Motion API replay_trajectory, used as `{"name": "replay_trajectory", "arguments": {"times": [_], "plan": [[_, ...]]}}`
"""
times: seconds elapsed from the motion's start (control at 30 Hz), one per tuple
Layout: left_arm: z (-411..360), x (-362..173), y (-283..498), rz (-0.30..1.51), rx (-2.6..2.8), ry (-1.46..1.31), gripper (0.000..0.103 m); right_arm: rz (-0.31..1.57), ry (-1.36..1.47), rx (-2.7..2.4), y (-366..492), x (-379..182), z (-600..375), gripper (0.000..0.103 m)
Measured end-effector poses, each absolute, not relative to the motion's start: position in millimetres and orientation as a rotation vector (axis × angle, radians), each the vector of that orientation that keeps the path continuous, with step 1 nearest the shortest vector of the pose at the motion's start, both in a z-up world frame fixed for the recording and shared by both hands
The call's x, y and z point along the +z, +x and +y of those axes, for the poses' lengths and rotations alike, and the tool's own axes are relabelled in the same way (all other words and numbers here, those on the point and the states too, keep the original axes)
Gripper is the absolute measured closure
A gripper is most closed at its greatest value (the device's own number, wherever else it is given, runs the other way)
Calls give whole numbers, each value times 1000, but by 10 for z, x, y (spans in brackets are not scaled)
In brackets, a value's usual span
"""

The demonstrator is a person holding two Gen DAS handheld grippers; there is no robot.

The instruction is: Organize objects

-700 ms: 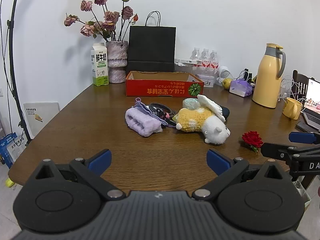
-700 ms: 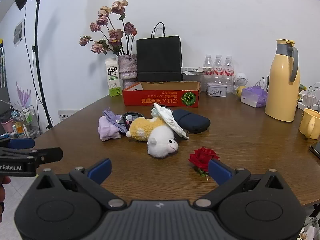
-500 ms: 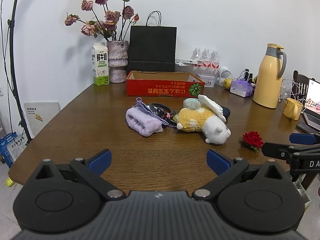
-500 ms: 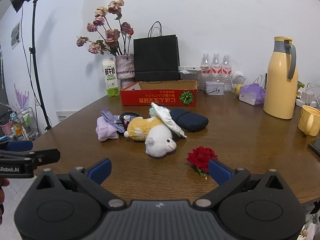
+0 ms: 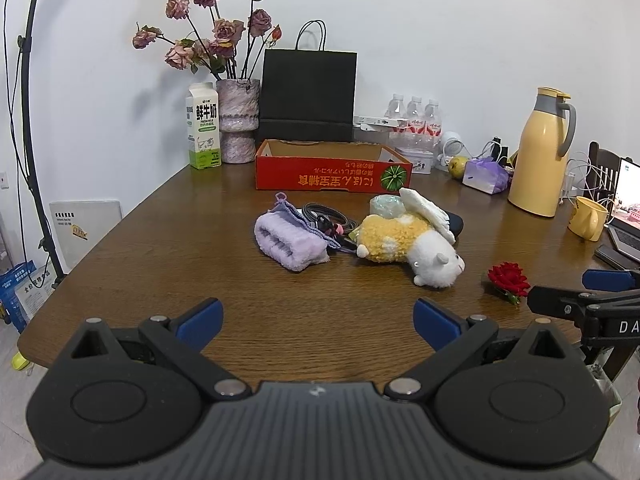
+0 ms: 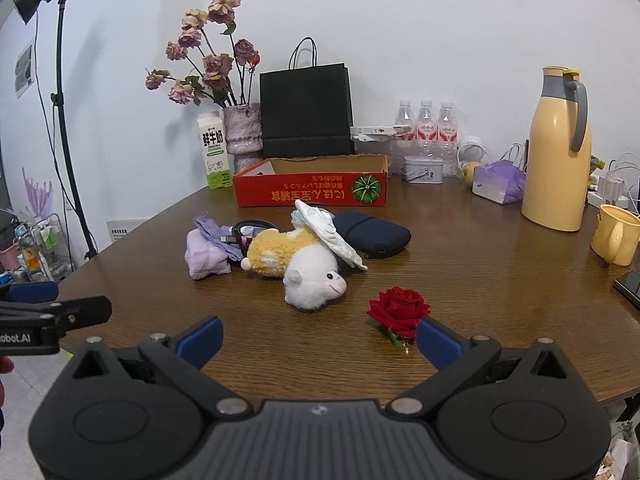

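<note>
A pile lies mid-table: a lilac towel [image 5: 289,242], black cables [image 5: 326,216], a yellow-and-white plush sheep [image 5: 408,242] and a dark blue pouch [image 6: 374,233]. A red rose [image 6: 399,310] lies apart, near the front right. An open red cardboard box [image 5: 334,171] stands behind the pile. My left gripper [image 5: 318,318] is open and empty, over the table's near edge, short of the towel. My right gripper [image 6: 318,338] is open and empty, with the rose just beyond its right finger. The towel [image 6: 206,256], sheep [image 6: 298,262] and box [image 6: 312,186] also show in the right wrist view.
At the back stand a milk carton [image 5: 203,137], a vase of dried roses [image 5: 238,120], a black paper bag [image 5: 308,96] and water bottles [image 5: 414,118]. A yellow thermos [image 6: 558,152], a yellow mug [image 6: 616,234] and a laptop [image 5: 628,212] are on the right.
Both grippers have drifted slightly; the right one has edged closer to the table, so the rose sits nearer its right finger. Nothing on the table has moved.
</note>
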State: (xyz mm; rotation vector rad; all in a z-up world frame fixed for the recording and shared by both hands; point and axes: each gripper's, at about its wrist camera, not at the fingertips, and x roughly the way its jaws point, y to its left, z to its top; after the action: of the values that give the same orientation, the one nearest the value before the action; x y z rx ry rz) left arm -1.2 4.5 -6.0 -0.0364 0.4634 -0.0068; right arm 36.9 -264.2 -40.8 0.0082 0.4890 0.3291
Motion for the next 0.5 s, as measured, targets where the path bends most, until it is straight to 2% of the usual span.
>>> {"name": "replay_trajectory", "arguments": {"times": [0.5], "plan": [[73,-70,-22,466,-7,-39,0,489,9,318,368,-418,-2641,0]]}}
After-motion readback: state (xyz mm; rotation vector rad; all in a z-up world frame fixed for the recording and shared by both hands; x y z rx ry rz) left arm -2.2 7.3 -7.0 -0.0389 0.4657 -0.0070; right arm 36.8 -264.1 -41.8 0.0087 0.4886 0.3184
